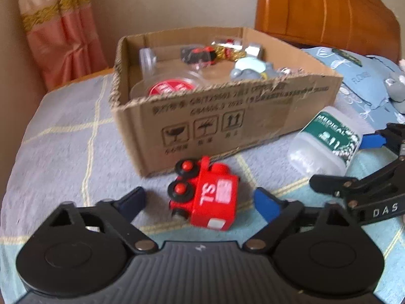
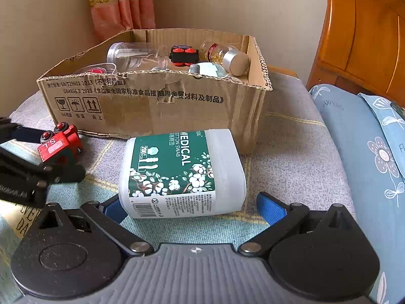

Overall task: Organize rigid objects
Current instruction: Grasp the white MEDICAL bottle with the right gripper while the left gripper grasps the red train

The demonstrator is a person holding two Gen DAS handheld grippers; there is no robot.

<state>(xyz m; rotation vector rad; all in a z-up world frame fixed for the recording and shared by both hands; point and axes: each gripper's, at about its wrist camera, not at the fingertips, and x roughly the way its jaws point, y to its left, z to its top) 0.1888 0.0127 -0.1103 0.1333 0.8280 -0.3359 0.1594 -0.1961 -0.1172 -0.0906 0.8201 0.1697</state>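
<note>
A red toy train [image 1: 207, 197] lies on its side on the bedspread, in front of the cardboard box [image 1: 227, 124]. My left gripper [image 1: 200, 200] is open, its blue pads on either side of the train without touching it. A white cotton swab container [image 2: 182, 172] with a green label lies on its side before the box [image 2: 162, 106]. My right gripper [image 2: 192, 207] is open, its pads flanking the container's near end. The train also shows in the right wrist view [image 2: 60, 144], and the container in the left wrist view [image 1: 326, 141].
The box holds clear plastic jars [image 2: 126, 54], a black and red toy [image 2: 183, 55], a metal-capped jar [image 2: 227, 55] and other items. A blue floral pillow [image 2: 367, 152] lies to the right. A wooden headboard [image 1: 329, 10] and a curtain [image 1: 58, 25] stand behind.
</note>
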